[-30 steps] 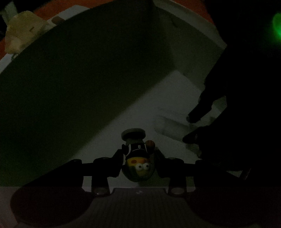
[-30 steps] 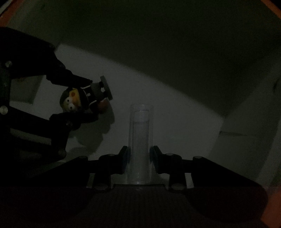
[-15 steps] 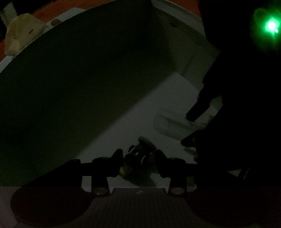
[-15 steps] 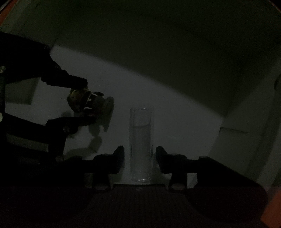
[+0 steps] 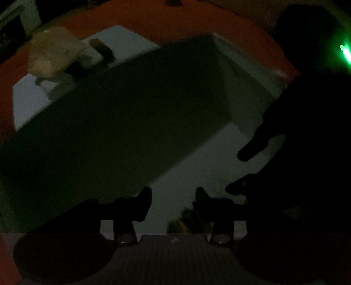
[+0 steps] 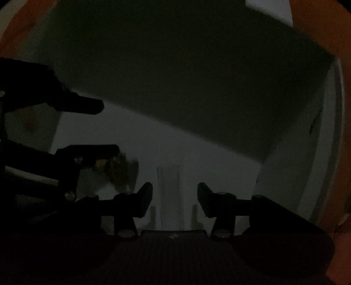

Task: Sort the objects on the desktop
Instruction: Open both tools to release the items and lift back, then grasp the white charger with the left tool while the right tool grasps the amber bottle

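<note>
Both grippers hang inside a dim white storage box (image 5: 245, 72). My left gripper (image 5: 173, 197) is open and empty; the small toy figure (image 5: 186, 219) lies on the box floor just below its right finger, and shows blurred in the right wrist view (image 6: 118, 171). My right gripper (image 6: 174, 197) is open; the clear plastic tube (image 6: 169, 197) lies on the floor between and below its fingers, free of them. The left gripper (image 6: 107, 129) shows at left in the right wrist view, the right gripper (image 5: 239, 171) as a dark shape at right in the left wrist view.
The box's tall dark inner wall (image 6: 175, 76) stands close ahead. Outside the box, an orange table surface (image 5: 175, 19) carries a pale plush toy (image 5: 52, 52) on a white sheet (image 5: 125, 41). A green light (image 5: 346, 52) glows at upper right.
Both grippers opened and let go: the toy figure dropped from the left gripper to the box floor, the tube from the right. Both grippers have lifted and drawn back.
</note>
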